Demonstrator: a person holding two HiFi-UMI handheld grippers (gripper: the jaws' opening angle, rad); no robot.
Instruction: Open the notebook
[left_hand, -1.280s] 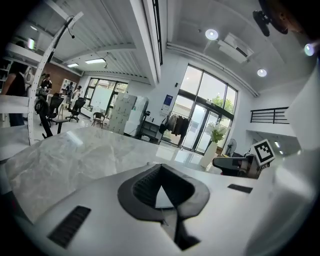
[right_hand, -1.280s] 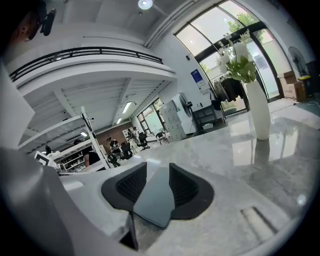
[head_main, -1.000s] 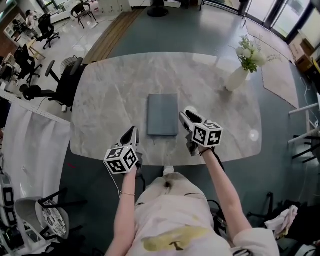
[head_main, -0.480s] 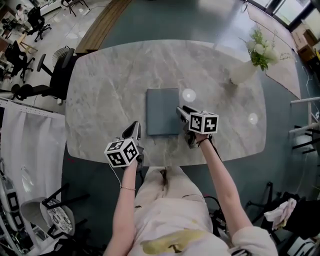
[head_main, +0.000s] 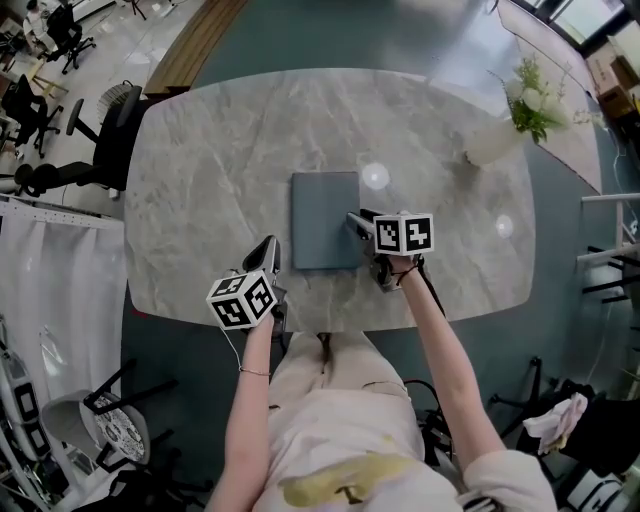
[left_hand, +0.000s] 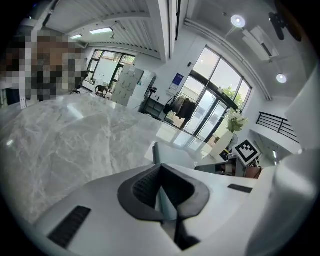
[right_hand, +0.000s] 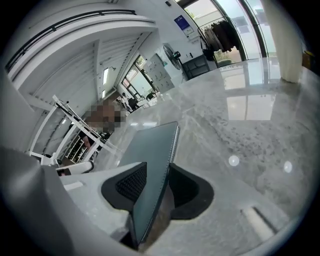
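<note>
A closed grey-blue notebook (head_main: 322, 215) lies flat in the middle of the marble table (head_main: 220, 170). My right gripper (head_main: 352, 220) reaches in at the notebook's right edge. In the right gripper view the cover's edge (right_hand: 152, 150) runs between the two pads, and the right gripper (right_hand: 160, 175) is shut on it. My left gripper (head_main: 268, 252) is shut and empty, near the table's front edge, a little left of the notebook's near left corner. From the left gripper (left_hand: 160, 170) the notebook (left_hand: 172, 156) shows just ahead.
A white vase of flowers (head_main: 495, 140) stands at the table's far right, also as the vase (left_hand: 227, 137). Office chairs (head_main: 95, 140) stand left of the table. The table's front edge (head_main: 330, 322) is close to the person's lap.
My right gripper has moved left from beside the notebook onto its right edge. The left gripper has barely moved. The head camera has shifted, so the table sits higher in the frame.
</note>
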